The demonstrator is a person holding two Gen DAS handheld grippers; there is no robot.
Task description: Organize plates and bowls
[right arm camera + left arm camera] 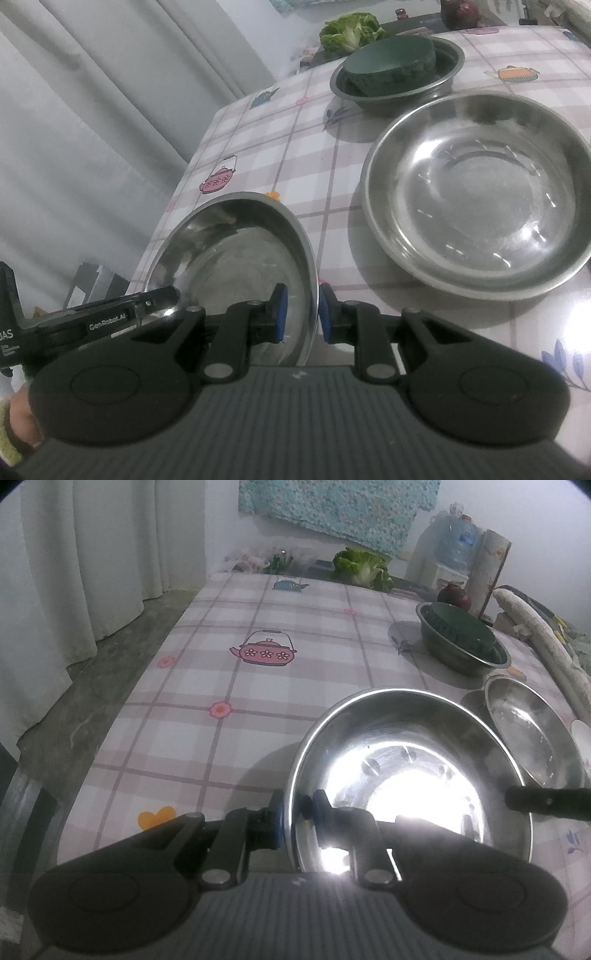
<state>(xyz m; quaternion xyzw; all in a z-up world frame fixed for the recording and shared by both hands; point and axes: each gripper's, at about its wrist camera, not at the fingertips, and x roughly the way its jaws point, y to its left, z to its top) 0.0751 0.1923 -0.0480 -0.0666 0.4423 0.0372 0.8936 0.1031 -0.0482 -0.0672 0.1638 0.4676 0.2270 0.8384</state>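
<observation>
Both grippers are pinched nearly shut on opposite rims of the same steel bowl (410,775) — left gripper (295,812) on its left edge, right gripper (301,314) on the right. It's tilted up near the table edge, so slick thin metal could slip out if either hand twists, clanging into the second steel bowl (480,192) just beside it.

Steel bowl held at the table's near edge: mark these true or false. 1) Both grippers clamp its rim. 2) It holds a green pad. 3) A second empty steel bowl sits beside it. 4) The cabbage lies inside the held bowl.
1) True: left gripper and right gripper each pinch the held bowl's rim.
2) False: it is empty; the green pad sits in the far bowl.
3) True: the second empty bowl rests on the tablecloth.
4) False: the cabbage lies at the table's far end.
</observation>
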